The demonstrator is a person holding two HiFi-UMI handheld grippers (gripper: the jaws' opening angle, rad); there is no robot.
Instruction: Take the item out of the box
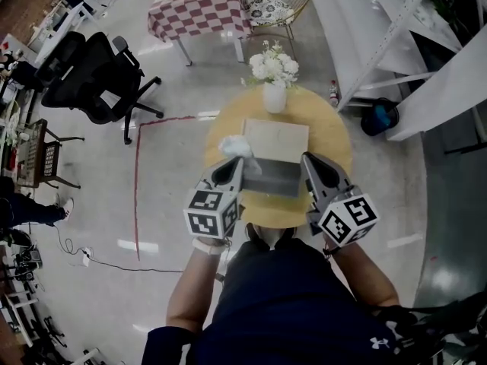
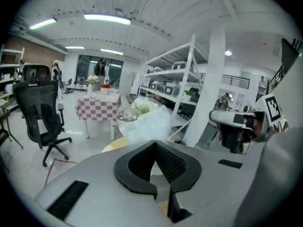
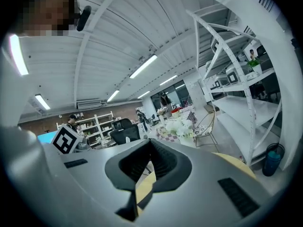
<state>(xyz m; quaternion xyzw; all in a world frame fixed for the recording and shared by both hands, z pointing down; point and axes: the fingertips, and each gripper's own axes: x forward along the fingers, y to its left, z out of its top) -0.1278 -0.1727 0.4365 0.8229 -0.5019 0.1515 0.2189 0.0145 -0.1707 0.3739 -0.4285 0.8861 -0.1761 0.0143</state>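
An open cardboard box with a grey inside lies on the round yellow table. A white crumpled wrapped item is held up over the box's left corner, at the tip of my left gripper. In the left gripper view the jaws of that gripper are closed, and the white item bulges just beyond them. My right gripper hovers over the box's right side. In its own view the right gripper is shut with nothing between the pads.
A white vase of flowers stands on the table behind the box. On the floor around are a black office chair, a checkered table, a gold wire chair, white shelving and a blue bottle.
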